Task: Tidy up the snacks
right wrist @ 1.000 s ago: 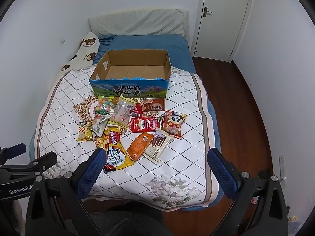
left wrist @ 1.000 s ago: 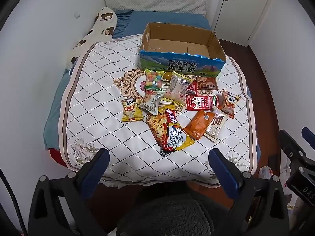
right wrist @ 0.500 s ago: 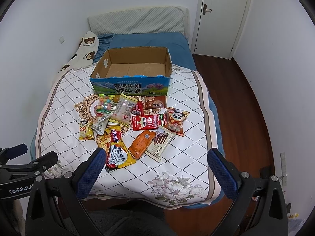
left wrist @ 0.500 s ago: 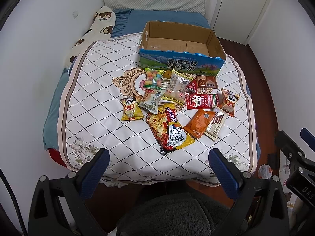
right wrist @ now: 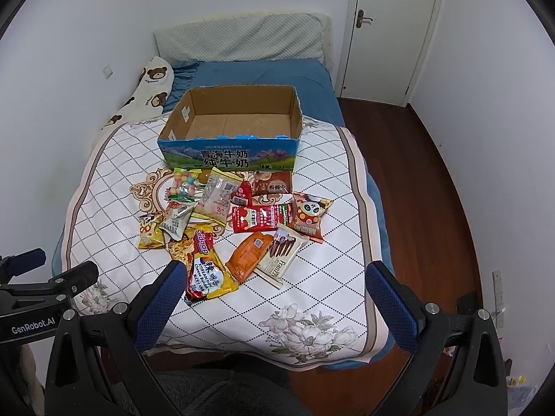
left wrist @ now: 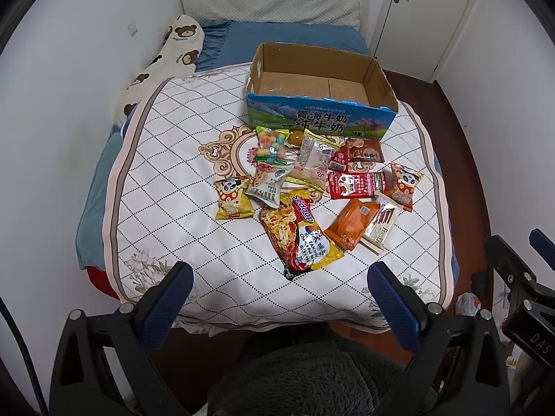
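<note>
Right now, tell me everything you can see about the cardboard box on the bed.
The cardboard box is a low open tray of brown corrugated card with a ragged cut top edge. Its front wall is printed blue and green with a mountain scene and white Chinese lettering. It sits upright on the quilt, empty inside, just behind the snack pile. Neither gripper touches it.

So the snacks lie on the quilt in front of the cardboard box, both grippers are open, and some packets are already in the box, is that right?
Not quite. The cardboard box is empty: the right wrist view shows only its bare bottom. The rest holds: the snacks lie on the quilt in front of it, and the left gripper and right gripper are open.
</note>
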A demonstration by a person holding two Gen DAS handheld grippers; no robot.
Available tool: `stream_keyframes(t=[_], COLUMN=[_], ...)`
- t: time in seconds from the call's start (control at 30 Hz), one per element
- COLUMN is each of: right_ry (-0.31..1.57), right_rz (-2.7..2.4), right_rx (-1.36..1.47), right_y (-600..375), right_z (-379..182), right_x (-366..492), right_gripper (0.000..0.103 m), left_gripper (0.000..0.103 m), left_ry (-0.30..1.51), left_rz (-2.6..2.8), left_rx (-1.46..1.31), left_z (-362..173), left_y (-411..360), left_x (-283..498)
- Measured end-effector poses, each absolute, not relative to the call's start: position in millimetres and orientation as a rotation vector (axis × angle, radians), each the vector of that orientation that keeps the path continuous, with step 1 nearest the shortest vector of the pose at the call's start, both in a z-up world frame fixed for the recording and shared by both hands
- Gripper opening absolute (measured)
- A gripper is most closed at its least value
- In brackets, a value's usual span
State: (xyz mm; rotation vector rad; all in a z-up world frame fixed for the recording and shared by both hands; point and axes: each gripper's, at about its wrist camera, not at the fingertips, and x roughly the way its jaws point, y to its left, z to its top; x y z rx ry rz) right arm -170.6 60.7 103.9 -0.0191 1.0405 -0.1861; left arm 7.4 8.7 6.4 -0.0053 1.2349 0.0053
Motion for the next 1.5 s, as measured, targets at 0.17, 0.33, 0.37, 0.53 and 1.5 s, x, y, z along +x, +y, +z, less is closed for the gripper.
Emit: stream_keyframes(t=[0.17,0.33,0.37,0.53,1.5], right_ry=[1.035,1.029,1.028,1.031,1.026], right_rz=[-0.195,-0.201,-0.202,-0.202,-0.234], right_rx=[-0.022,-0.026,-0.028,-0.028,-0.029], right_y=[63.0,63.9,64.0,64.5,66.0], right_z=[106.3,107.5,107.3,107.3,106.9], right_x=[-169.1,-166.6,-165.5,-163.2,-157.5], right_gripper=[0.103,0.103,0.103,0.103,0.103], left_gripper=[0.103,0.103,0.103,0.103,0.103], left_ry=[1.234,1.232,1.233,1.232,1.227], left_rz=[0.004,0.003,0.004,0.004,0.003], left_rx=[-0.007,-0.008,-0.008,-0.007,-0.009], left_z=[6.5,7.6,7.3,7.0,8.8], left_y=[9.1,9.6,9.3,9.4,11.9], left_x=[7.5,9.7,8.8,8.4,19.8])
